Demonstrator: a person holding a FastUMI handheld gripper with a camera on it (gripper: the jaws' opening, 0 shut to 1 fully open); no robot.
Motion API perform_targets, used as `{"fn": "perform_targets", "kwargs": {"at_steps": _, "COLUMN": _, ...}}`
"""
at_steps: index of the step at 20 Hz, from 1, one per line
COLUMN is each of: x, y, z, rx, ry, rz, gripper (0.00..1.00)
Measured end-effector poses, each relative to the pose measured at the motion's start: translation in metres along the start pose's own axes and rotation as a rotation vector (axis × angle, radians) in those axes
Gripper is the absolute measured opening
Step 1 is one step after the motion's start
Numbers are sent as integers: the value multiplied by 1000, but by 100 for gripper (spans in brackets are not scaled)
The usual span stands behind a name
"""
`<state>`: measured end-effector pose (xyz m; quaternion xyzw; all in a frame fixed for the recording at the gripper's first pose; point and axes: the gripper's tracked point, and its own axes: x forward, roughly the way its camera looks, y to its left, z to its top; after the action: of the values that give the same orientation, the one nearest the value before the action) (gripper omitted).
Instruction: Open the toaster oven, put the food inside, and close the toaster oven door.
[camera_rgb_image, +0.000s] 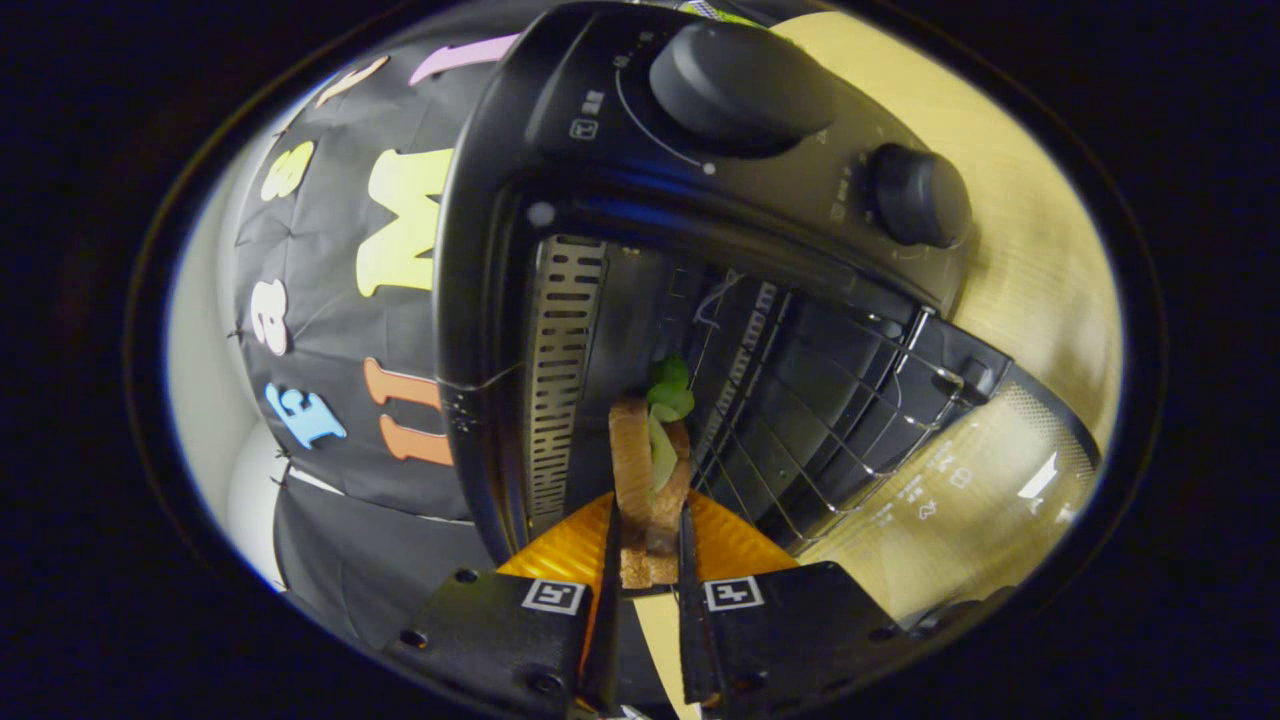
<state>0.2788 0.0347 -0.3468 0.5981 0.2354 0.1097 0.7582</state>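
Your gripper (648, 545) is clamped on the sandwich (650, 480): both fingers (610, 560) press its sides, with the bread slices standing on edge between them and green lettuce (668, 395) sticking out of the far end. You hold it at the mouth of the oven (560, 230), with its leading end already past the opening and the rest just ahead of the fingertips.

The view is rolled, so the oven looks tipped over. Its door (960, 480) is down and open, lying over the pale wood table (1030, 240). White icons and small print show on the door glass, too small and skewed for you to read. The wire rack (850, 400) sits inside the cavity, beside the sandwich, and a slotted metal wall (560, 370) lines the cavity on the other side.

On the control panel you can see two black knobs, a large one (740, 85) and a smaller one (915, 195). A white arc with tick marks runs round the large knob, and small white symbols sit next to both; none of it is legible, and no brand name can be made out.

Each finger block carries a square black-and-white marker tag (553, 596), with orange finger parts (730, 545) just ahead of them.
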Motion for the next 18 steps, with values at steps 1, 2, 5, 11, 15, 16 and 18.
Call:
{"fn": "perform_targets", "kwargs": {"at_steps": 1, "x": 1, "y": -3, "z": 0, "rx": -7, "ry": 7, "rz": -13, "gripper": 35}}
{"fn": "perform_targets", "kwargs": {"at_steps": 2, "x": 2, "y": -2, "z": -2, "rx": -16, "ry": 5, "rz": -23, "gripper": 37}}
{"fn": "perform_targets", "kwargs": {"at_steps": 5, "x": -2, "y": -4, "z": -2, "rx": -55, "ry": 12, "rz": -41, "gripper": 57}}
{"fn": "perform_targets", "kwargs": {"at_steps": 11, "x": -16, "y": -8, "z": -2, "rx": -163, "ry": 24, "rz": -148, "gripper": 79}}
{"fn": "perform_targets", "kwargs": {"at_steps": 15, "x": -25, "y": -16, "z": -8, "rx": -276, "ry": 59, "rz": -256, "gripper": 84}}
{"fn": "perform_targets", "kwargs": {"at_steps": 16, "x": -27, "y": -19, "z": -9, "rx": -311, "ry": 74, "rz": -295, "gripper": 86}}
{"fn": "perform_targets", "kwargs": {"at_steps": 18, "x": -31, "y": -23, "z": -8, "rx": -381, "ry": 93, "rz": -356, "gripper": 87}}
